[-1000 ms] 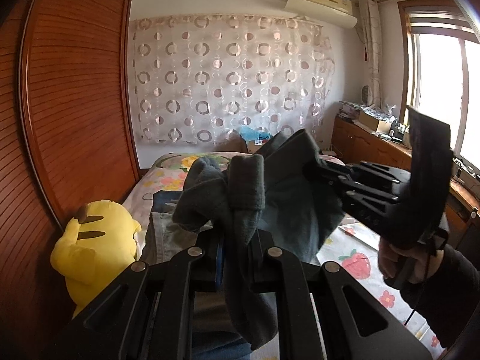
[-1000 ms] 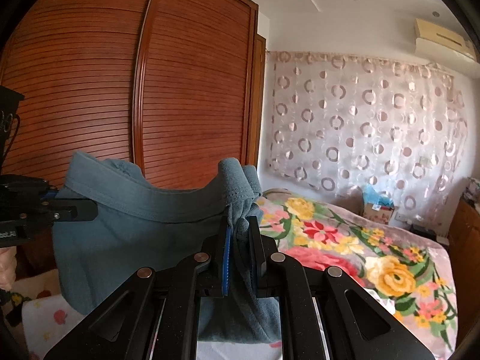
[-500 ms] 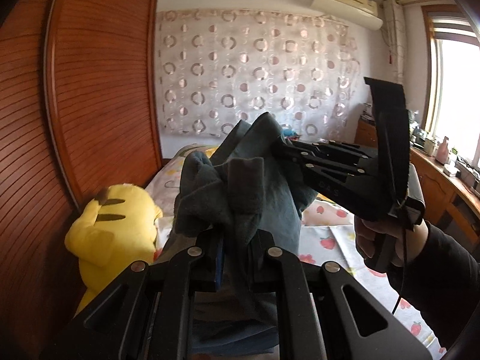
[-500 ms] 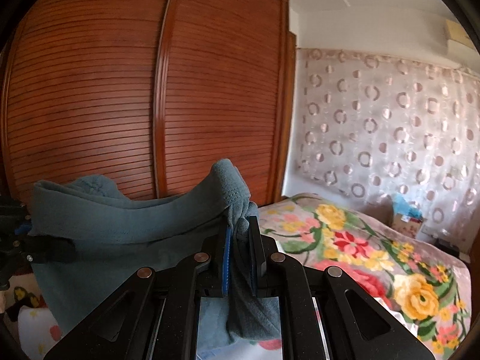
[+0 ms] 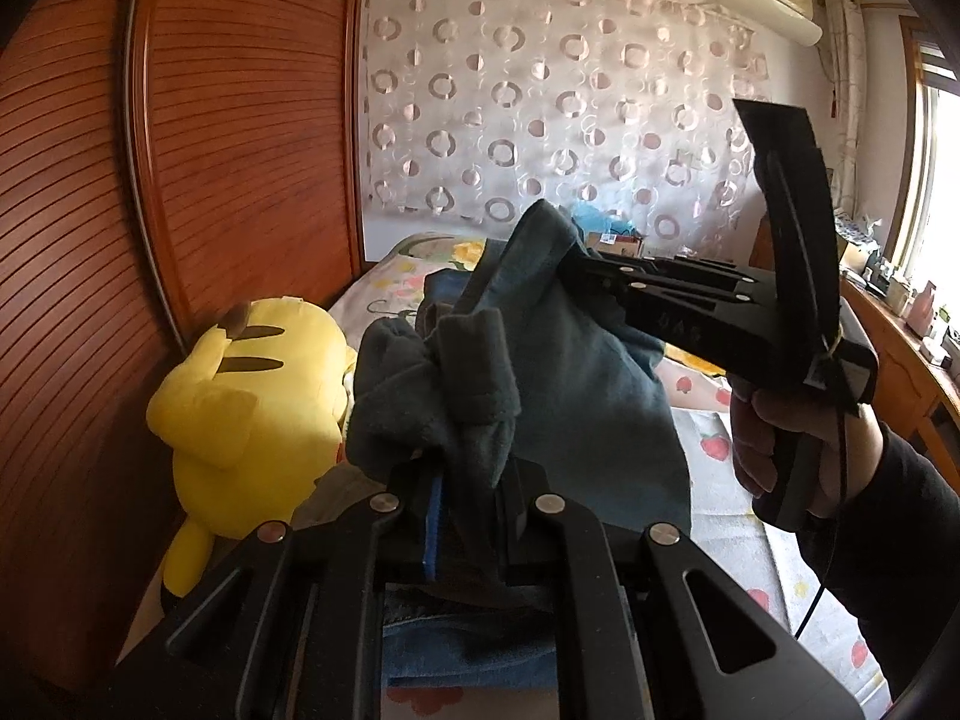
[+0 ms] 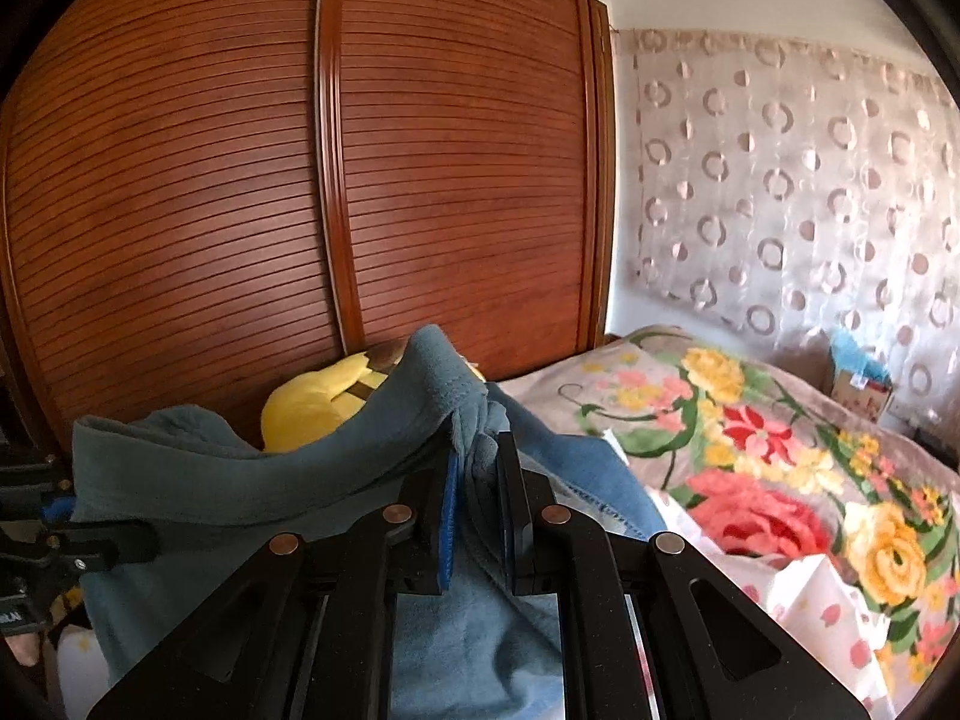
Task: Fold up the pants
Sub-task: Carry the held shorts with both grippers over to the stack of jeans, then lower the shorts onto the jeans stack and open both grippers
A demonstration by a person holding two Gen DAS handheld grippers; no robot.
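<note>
The teal-grey fleece pants [image 5: 600, 396] hang in the air between my two grippers, above the bed. My left gripper [image 5: 471, 480] is shut on a bunched dark edge of them. Seen from the left wrist, my right gripper [image 5: 576, 276] reaches in from the right, its fingertips buried in an upper corner of the cloth. In the right wrist view the pants [image 6: 240, 480] stretch leftward to the left gripper [image 6: 72, 516] at the frame's edge. The right gripper [image 6: 477, 462] has a fold of the waist edge between its pads; its jaws are opening slightly, still touching the cloth.
A yellow plush toy [image 5: 252, 396] leans against the wooden slatted wardrobe [image 5: 180, 180] on the left. A floral blanket [image 6: 750, 432] covers the bed, with blue jeans [image 6: 588, 480] lying under the pants. A person's hand [image 5: 774, 438] holds the right gripper. A wooden counter [image 5: 900, 348] runs along the right.
Both views have swung toward the wardrobe. The right gripper came closer to the left one, so the pants hang narrower between them. The plush toy looms larger.
</note>
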